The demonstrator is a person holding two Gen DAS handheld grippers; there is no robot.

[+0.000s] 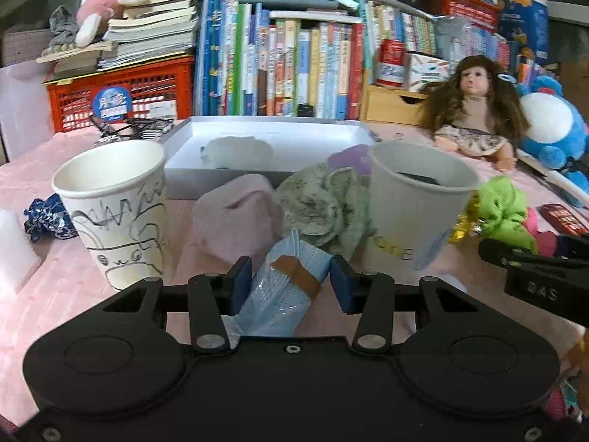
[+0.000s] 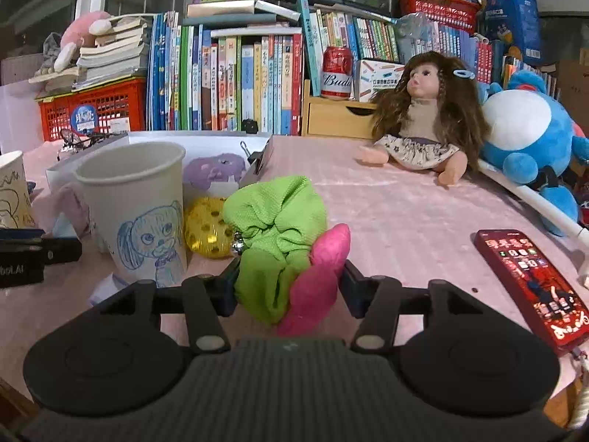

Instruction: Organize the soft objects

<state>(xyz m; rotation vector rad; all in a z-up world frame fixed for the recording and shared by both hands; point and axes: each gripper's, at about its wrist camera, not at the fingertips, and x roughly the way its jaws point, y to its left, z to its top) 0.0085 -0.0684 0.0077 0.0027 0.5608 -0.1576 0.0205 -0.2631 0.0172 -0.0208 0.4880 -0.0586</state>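
Soft objects lay scattered across the pink-covered table, most of them not yet sorted. Near the left edge sat a dark blue scrunchie, then a white paper cup with a scribbled drawing. Behind it, the shallow white box held only a pale crumpled cloth, so the tidying looked barely begun. In front of the box lay a mauve fabric piece and a grey-green speckled rag. The left gripper had its fingers partly closed on a light blue packaged face mask with a brown tape strip. Further right stood a white paper cup with a blue dog drawing and a gold spotted scrunchie. The right gripper had its fingers pressed around a lime green scrunchie and a hot pink soft piece together. Nearly everything remained to be put away.
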